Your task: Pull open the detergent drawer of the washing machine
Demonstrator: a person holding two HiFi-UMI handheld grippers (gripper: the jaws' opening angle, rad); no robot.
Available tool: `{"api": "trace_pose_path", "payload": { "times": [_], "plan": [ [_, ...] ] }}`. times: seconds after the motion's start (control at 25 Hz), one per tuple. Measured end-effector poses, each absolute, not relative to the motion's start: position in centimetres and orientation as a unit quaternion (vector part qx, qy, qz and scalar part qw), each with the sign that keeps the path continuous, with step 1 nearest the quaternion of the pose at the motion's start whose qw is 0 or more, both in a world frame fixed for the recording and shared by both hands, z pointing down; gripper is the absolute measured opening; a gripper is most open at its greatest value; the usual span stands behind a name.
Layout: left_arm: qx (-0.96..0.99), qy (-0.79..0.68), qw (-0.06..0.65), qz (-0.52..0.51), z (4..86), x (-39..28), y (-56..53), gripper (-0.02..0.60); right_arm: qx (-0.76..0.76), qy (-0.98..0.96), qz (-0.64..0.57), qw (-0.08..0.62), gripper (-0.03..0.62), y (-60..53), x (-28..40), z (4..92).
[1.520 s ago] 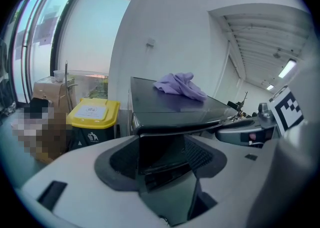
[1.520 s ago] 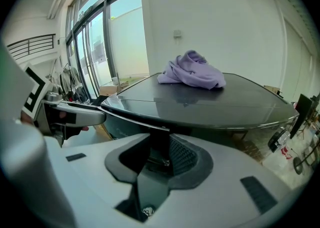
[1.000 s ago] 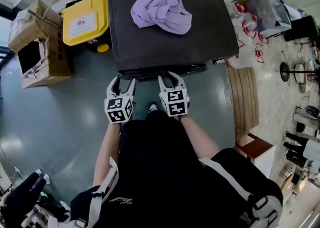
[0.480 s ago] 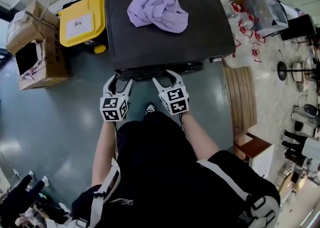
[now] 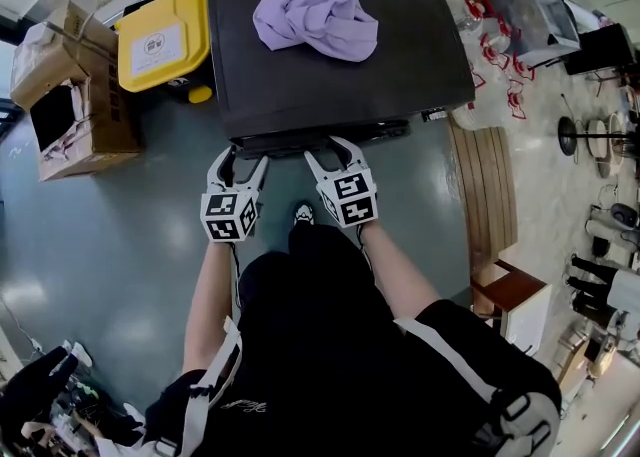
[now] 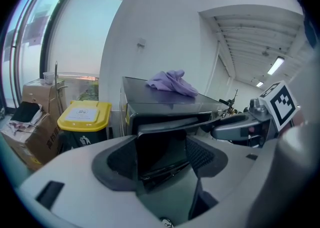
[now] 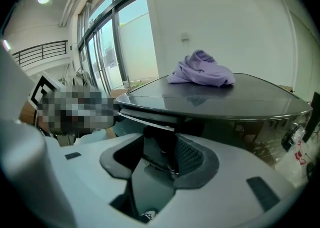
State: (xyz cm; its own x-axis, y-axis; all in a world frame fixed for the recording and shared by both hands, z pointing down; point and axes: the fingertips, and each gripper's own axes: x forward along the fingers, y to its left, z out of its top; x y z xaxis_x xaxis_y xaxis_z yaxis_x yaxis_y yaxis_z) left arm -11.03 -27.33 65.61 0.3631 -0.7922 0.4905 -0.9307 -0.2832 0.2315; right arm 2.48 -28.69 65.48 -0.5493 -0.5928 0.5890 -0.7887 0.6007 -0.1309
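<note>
The black washing machine stands ahead with a purple cloth on its top. Its detergent drawer juts a little from the upper front edge. My left gripper is at the drawer's left end. In the left gripper view the dark drawer front sits between the wide jaws, which are opening. My right gripper is at the drawer's right end. Its jaws stand apart around the drawer's dark edge and are closing slightly. I see no pad pressing on the drawer.
A yellow-lidded bin and cardboard boxes stand left of the machine. A slatted wooden bench and small clutter lie to the right. Grey floor spreads to the left, and the person's dark clothing fills the lower view.
The right gripper's jaws have spread wider. Both grippers have stayed at the machine's front edge, and the drawer has not visibly moved.
</note>
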Motion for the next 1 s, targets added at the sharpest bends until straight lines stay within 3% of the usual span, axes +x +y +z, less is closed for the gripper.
{"api": "trace_pose_path", "payload": {
  "times": [1.0],
  "plan": [
    [0.780,-0.559,0.245,0.140,65.3,-10.0,-22.8,0.291,0.428,-0.842,0.199,0.260,0.201,-24.3,3.7,65.3]
  ]
}}
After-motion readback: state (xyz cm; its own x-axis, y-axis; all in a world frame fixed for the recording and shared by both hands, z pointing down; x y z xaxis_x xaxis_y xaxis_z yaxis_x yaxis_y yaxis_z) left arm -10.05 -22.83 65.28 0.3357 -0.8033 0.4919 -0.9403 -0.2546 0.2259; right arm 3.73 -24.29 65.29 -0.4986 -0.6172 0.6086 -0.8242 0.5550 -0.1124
